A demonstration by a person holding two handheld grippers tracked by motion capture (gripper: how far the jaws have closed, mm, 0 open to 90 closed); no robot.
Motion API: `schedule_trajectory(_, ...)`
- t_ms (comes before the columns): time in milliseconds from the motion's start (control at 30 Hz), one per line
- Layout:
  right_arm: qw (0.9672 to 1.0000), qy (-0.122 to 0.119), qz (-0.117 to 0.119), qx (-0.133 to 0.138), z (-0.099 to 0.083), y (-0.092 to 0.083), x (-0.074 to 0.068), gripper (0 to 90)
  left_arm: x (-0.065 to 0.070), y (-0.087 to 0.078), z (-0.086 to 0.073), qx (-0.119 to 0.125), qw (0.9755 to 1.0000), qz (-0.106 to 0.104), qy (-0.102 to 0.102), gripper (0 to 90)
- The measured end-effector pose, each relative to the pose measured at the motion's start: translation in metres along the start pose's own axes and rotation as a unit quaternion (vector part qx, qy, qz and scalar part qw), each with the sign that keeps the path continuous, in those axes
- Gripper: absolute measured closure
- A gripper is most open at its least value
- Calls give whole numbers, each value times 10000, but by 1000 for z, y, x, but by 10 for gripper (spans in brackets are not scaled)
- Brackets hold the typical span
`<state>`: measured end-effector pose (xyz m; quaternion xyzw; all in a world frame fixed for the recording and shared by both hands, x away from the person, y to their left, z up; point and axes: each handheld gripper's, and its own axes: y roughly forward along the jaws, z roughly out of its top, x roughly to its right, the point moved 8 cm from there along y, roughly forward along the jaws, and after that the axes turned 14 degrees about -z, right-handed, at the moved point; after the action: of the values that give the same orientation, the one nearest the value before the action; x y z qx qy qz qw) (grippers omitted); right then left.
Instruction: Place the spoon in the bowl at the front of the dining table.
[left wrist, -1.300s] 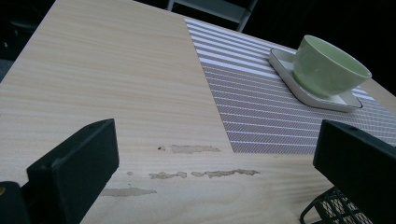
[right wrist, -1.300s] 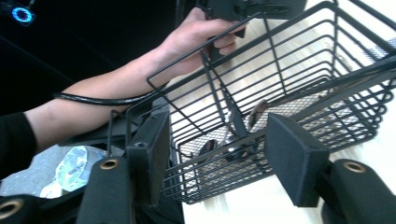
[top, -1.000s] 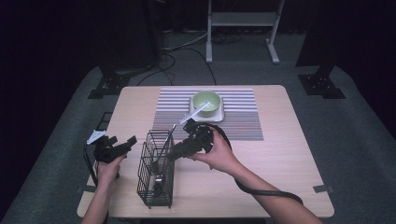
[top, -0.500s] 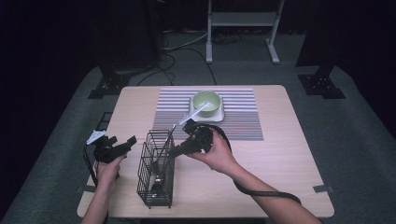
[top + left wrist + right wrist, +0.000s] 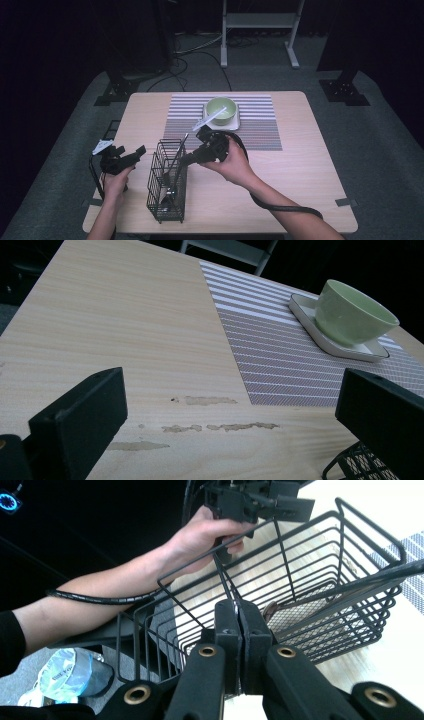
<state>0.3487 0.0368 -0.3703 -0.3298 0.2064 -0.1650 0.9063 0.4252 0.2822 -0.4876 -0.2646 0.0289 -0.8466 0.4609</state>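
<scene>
The left gripper [image 5: 131, 151] hangs with its jaws wide apart and nothing between them, the bare table [image 5: 125, 330] ahead of them and a corner of the black wire basket [image 5: 161, 200] just off its right jaw. The right gripper [image 5: 184, 161] reaches over that basket's rim. Its jaws have just been closing and now meet pad to pad, with no gap to be seen. A thin dark utensil [image 5: 175, 172] leans in the basket and its handle runs up to the jaw tips. Whether the pads pinch it, or a basket wire beside it, cannot be told. Beyond and to the right of the right jaws, well apart, a green bowl [image 5: 220, 110] sits on a white dish on the striped mat [image 5: 260, 125].

To lift the utensil cleanly, the grip likely wants to catch the handle alone, clear of the wires. The draw should follow the handle's lean up and out, while the free left gripper could steady the light basket against tipping.
</scene>
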Motion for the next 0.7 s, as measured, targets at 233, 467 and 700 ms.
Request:
schedule_trajectory(233,9999,135,72,70,3,-8,1,886,0,1,0,7,10000,-9,-6,0)
schedule_trajectory(467,9994,275,157,153,7,-14,3,886,0,1,0,-1,10000,0,-1,0)
schedule_trajectory(700,9988,380,214,236,10,-21,5,886,1,2,-1,-10,10000,-7,0,0)
